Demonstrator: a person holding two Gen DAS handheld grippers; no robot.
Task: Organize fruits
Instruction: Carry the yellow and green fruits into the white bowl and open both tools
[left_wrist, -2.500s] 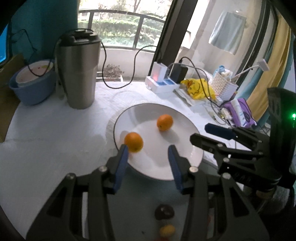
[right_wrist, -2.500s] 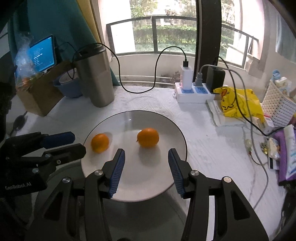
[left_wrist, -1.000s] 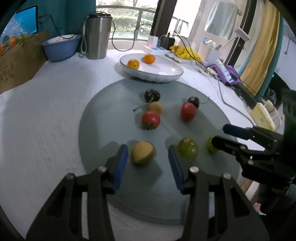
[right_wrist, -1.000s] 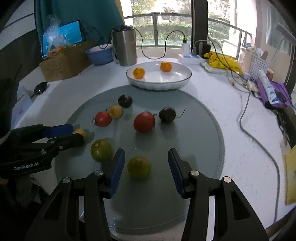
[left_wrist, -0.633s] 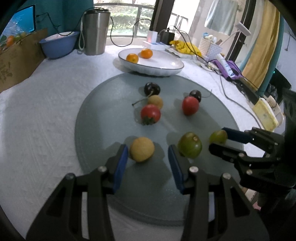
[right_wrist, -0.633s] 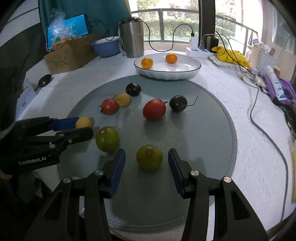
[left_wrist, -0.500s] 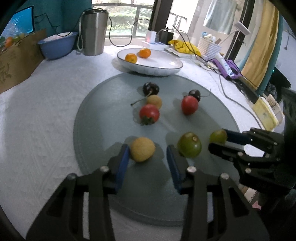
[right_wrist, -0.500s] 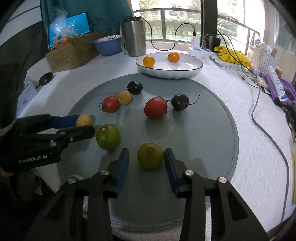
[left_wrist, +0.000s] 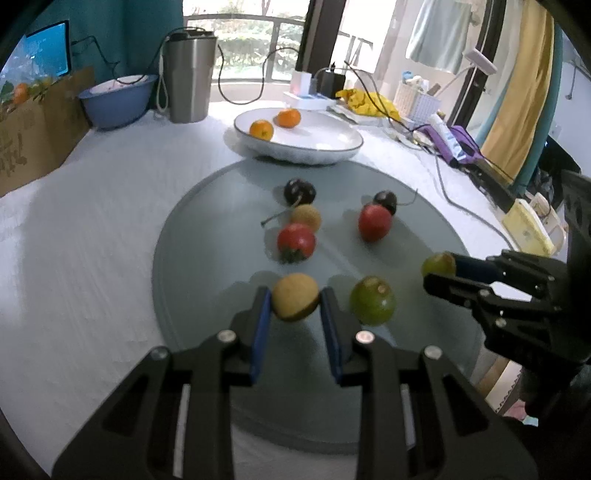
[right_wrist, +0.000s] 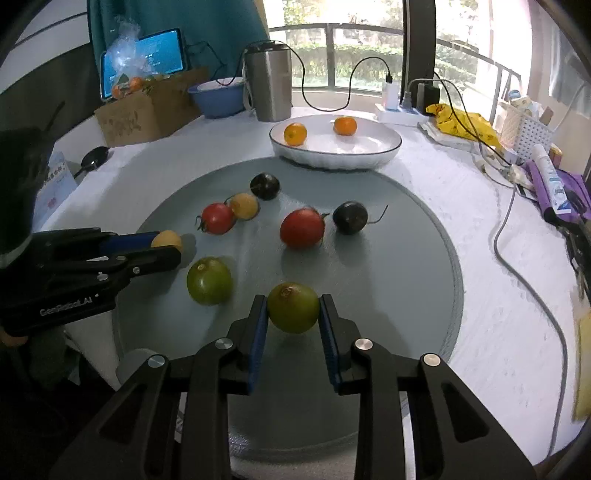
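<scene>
Your left gripper (left_wrist: 295, 306) is clamped on the yellow fruit (left_wrist: 294, 296) at lower centre; your right gripper (right_wrist: 293, 312) is clamped on a green fruit (right_wrist: 293, 307), low over the grey mat (right_wrist: 399, 266). The plate (right_wrist: 384, 149) with two oranges (right_wrist: 295, 133) sits beyond the mat.

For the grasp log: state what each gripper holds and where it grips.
Left gripper pinches the yellow fruit across its left and right sides. Right gripper pinches a green fruit likewise across its sides.
</scene>
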